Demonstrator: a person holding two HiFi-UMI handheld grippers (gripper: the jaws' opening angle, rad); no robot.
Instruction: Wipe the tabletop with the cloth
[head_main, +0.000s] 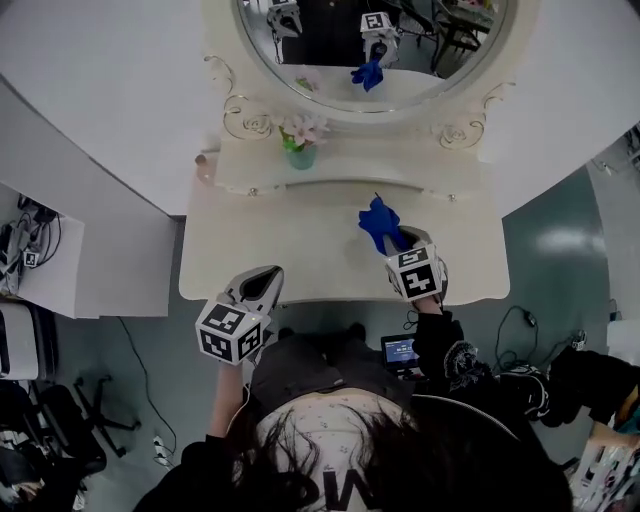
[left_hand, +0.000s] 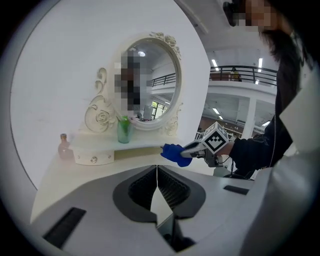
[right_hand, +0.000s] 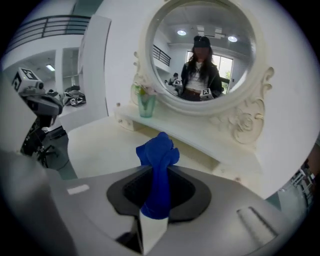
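Shelf's (head_main: 400, 162) green vase (head_main: 301, 157) holds pink flowers (head_main: 306, 128); right gripper (head_main: 397, 241) clamps cloth (head_main: 378, 222).

Blue cloth (right_hand: 159, 150) bunched, upright, clamped, over cream tabletop (head_main: 290, 250).

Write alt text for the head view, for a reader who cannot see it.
The right hand-held gripper holds a bunched blue cloth over the cream vanity tabletop. The left hand-held gripper, shut and empty, is at the table's front edge; a vase of flowers stands on the shelf below an oval mirror.
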